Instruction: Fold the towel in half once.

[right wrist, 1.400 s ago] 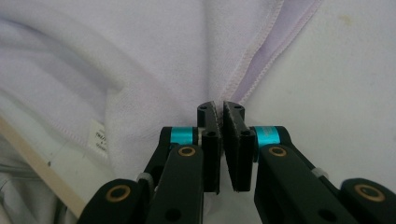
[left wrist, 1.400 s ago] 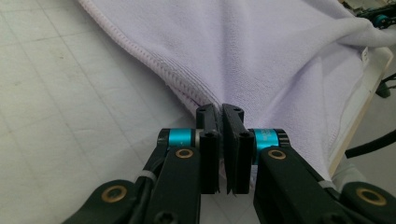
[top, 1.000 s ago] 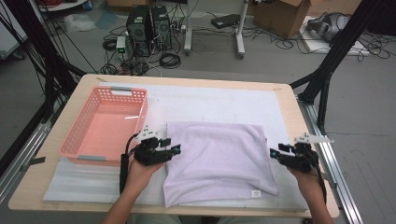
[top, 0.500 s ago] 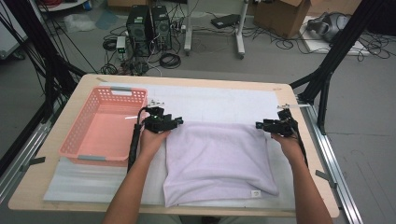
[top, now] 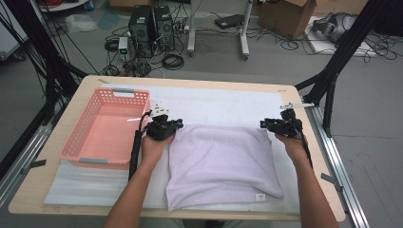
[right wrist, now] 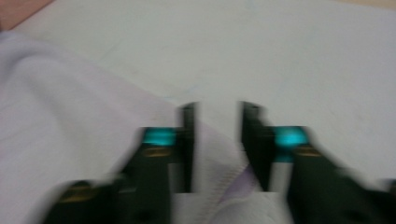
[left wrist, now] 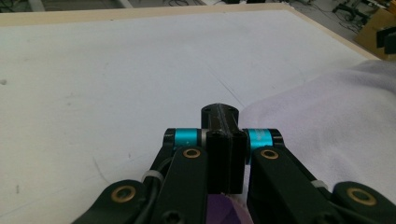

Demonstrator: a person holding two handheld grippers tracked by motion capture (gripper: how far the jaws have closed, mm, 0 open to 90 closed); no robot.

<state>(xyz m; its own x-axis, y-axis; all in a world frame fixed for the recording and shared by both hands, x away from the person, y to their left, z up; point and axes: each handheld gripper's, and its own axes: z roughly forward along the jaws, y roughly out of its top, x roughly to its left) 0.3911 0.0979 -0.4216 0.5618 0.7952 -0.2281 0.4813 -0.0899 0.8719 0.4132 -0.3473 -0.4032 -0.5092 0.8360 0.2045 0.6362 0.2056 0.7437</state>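
Observation:
A lavender folded towel [top: 221, 166] lies on the white mat [top: 228, 104]. My left gripper [top: 177, 124] sits at its far left corner. In the left gripper view the gripper [left wrist: 219, 114] has just closed, jaws pressed together, with purple cloth [left wrist: 336, 116] showing under and beside them. My right gripper [top: 263, 124] is at the towel's far right corner. In the blurred right gripper view its jaws [right wrist: 218, 116] have just been closing but stand apart, with the towel's stitched corner [right wrist: 70, 116] between them.
A pink plastic basket [top: 76, 137], empty, stands on the left of the table, close to my left hand. The towel's label [top: 260, 196] is at its near right corner. The table's wooden edge [top: 190, 80] runs behind the mat.
Both hands have moved away from the person, from the towel's sides up to its far corners. The left gripper's jaws came together.

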